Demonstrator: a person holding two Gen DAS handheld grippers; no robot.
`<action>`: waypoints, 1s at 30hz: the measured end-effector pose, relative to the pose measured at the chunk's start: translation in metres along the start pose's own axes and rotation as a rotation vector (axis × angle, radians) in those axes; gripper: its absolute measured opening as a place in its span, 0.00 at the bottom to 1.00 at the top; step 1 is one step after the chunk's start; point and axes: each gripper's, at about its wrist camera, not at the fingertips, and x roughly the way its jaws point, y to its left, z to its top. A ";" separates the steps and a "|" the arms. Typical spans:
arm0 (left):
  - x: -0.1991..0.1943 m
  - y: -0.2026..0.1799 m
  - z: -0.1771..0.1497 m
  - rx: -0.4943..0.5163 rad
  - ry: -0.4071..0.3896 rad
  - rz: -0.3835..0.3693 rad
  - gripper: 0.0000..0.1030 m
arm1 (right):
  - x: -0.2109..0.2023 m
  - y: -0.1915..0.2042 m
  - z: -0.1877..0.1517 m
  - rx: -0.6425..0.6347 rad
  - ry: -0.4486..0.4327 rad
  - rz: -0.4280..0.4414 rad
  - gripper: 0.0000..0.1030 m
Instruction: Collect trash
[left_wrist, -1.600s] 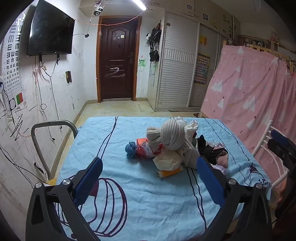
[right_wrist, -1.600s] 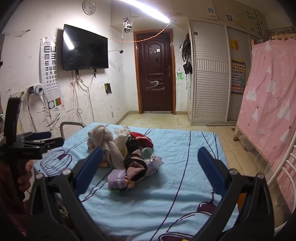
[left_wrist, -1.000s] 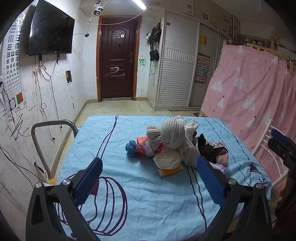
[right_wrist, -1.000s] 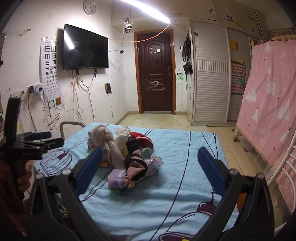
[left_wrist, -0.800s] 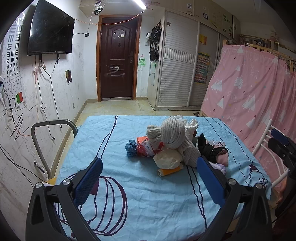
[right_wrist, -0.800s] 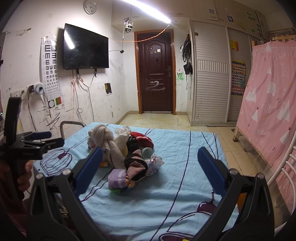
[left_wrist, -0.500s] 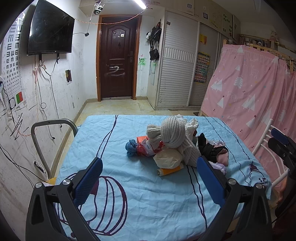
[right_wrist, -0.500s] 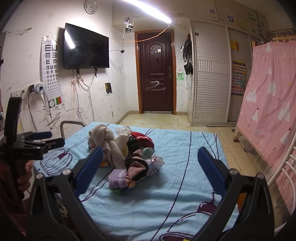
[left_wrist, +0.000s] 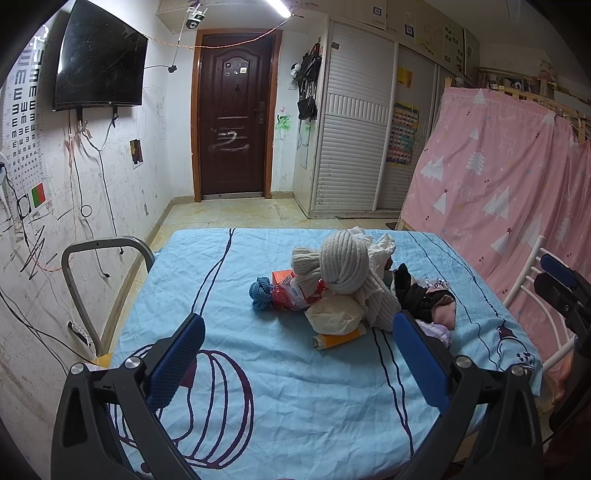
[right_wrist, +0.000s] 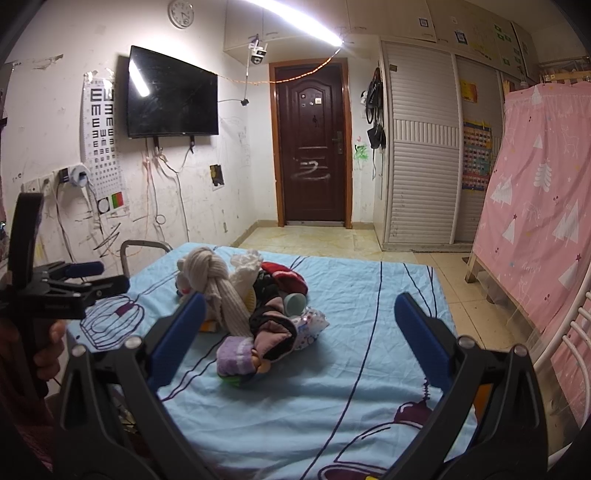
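Wrinkled matt cotton bedsheet (left_wrist: 258, 369), chunky ribbed-knit beige scarf (left_wrist: 343, 262), glossy crinkled red plastic wrapper (left_wrist: 295, 293)

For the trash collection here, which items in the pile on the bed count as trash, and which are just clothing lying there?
Likely trash:
red wrapper
orange tube
crumpled white paper
beige bag

Just lying about:
knit scarf
blue yarn ball
purple sock
black garment

The left gripper (left_wrist: 295, 354) is hovering across the lower frame, its blue-padded jaws spread wide and gripping nothing. The right gripper (right_wrist: 299, 332) is doing likewise. A hand (right_wrist: 46, 350) is clasping the left gripper's handle at left edge.
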 end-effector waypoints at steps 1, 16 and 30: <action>0.000 0.000 0.000 0.000 0.000 0.000 0.90 | 0.000 0.000 0.000 0.000 0.000 0.000 0.95; 0.000 0.000 -0.001 -0.001 0.001 0.000 0.90 | 0.001 0.000 0.000 -0.002 0.001 -0.002 0.95; 0.000 0.000 -0.002 0.000 0.003 0.001 0.90 | 0.003 -0.001 0.003 -0.003 0.004 0.000 0.95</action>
